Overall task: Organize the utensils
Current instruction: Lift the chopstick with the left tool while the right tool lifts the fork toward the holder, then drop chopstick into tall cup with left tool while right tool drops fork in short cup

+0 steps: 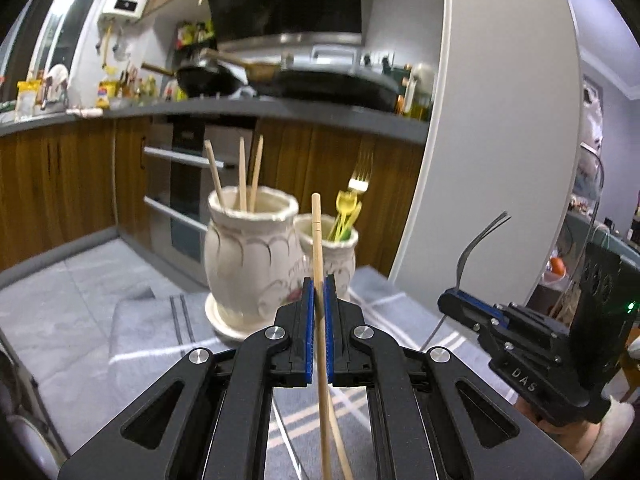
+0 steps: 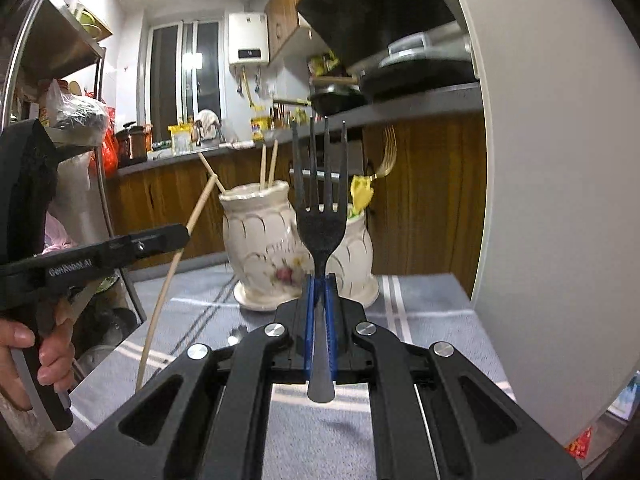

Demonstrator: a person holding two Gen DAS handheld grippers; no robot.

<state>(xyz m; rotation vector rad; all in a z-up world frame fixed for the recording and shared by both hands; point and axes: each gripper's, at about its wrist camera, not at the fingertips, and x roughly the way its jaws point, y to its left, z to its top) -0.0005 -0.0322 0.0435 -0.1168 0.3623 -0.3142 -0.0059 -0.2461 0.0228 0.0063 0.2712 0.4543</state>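
The left gripper [image 1: 319,292] is clamped on a slim, round wooden chopstick [image 1: 318,248], pale and smooth, pinched between ribbed blue pads [image 1: 307,320]; its long axis runs nearly upright, the squared tip rising above the fingertips and the lower length passing back down between the black metal arms. A second chopstick [image 1: 340,440] shows beneath, curving off below the jaws; whether it is gripped too I cannot tell. The right gripper [image 2: 319,286] is closed on a dark metal fork [image 2: 320,216] with a matte, flat handle, held by its neck so the four tines point up and the broad handle end hangs behind the pads. Both utensils are raised above a grey cloth with white stripes [image 2: 420,320]. Toward the cloth's far edge stand two glazed cream ceramic vases with fluted sides: the larger vase [image 1: 250,256] holds three chopsticks, the smaller vase [image 1: 340,252] beside it holds yellow-green plastic pieces and a gold fork [image 2: 386,156].
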